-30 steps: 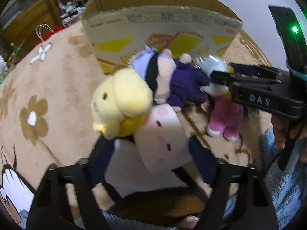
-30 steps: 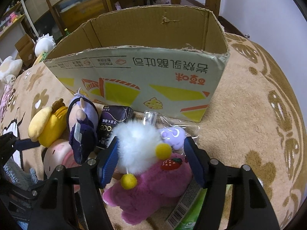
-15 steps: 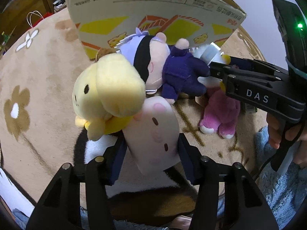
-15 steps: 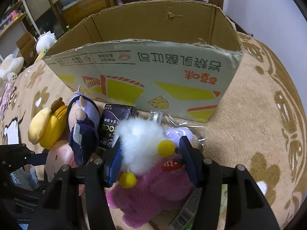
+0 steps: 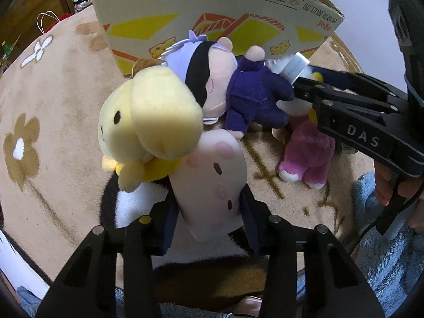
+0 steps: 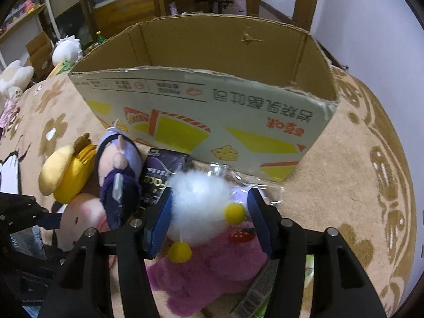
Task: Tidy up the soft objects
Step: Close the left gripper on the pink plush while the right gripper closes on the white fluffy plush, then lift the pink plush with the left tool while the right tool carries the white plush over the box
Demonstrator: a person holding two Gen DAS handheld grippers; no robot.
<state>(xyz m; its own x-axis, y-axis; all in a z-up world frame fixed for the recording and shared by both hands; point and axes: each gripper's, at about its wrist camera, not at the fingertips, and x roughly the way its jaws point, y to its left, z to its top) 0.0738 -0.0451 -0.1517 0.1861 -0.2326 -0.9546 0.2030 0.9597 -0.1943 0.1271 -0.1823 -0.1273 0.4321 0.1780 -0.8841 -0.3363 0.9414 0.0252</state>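
My left gripper [image 5: 209, 212] is shut on a pale pink plush [image 5: 212, 177] with brown dots, squeezed between the blue pads. A yellow plush [image 5: 148, 122] leans on its top. My right gripper [image 6: 212, 212] is shut on the fluffy white head [image 6: 198, 206] of a magenta plush [image 6: 212, 273] with yellow pom-poms. A doll in a purple suit with lilac hair [image 5: 233, 90] lies between them; it also shows in the right wrist view [image 6: 119, 177]. An open cardboard box [image 6: 212, 100] stands just behind the toys on the tan rug [image 6: 357, 185].
A dark snack packet [image 6: 161, 175] and a clear plastic bag [image 6: 238, 180] lie against the box front. A green barcoded packet [image 6: 265, 291] lies under the right gripper. White plush toys [image 6: 66, 53] and wooden shelves stand at the back left.
Both grippers closed tighter on their plushes. The left gripper moved forward toward the box with the pink plush, and the right gripper rose slightly with the white-headed plush.
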